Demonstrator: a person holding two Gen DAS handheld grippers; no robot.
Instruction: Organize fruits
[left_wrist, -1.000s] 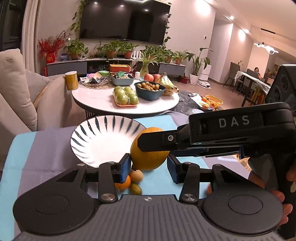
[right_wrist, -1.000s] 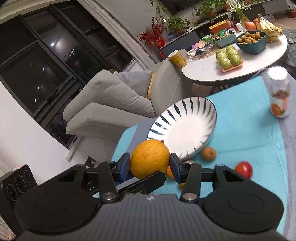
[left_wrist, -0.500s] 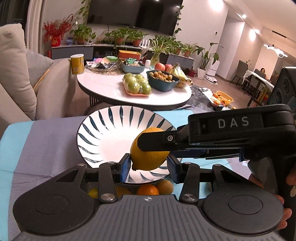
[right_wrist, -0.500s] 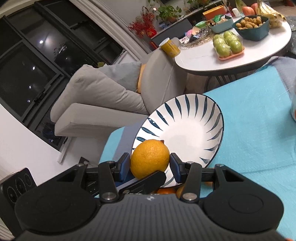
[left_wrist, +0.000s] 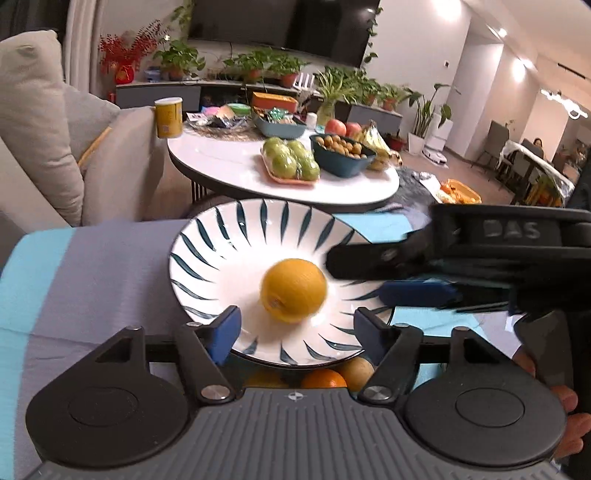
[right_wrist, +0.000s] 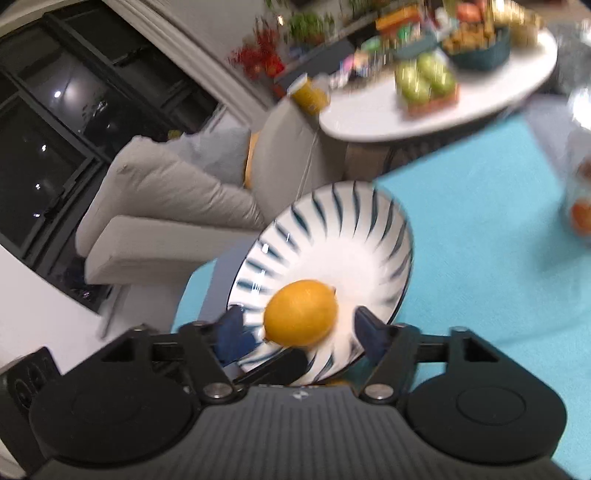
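Note:
A yellow-orange citrus fruit lies free in the white bowl with dark blue stripes; it also shows in the right wrist view, in the same bowl. My left gripper is open, its fingers wide apart just short of the fruit. My right gripper is open too, fingers either side of the fruit without touching. The right gripper reaches in from the right in the left wrist view. Small orange fruits lie under the bowl's near rim.
The bowl stands on a turquoise and grey cloth. A jar stands at right. Behind is a white round table with green apples, a bowl of small fruit, bananas and a yellow can. A beige sofa is at left.
Both grippers have opened and let go of the citrus fruit, which now lies in the bowl. Both have drawn back a little; the right view is blurred by motion.

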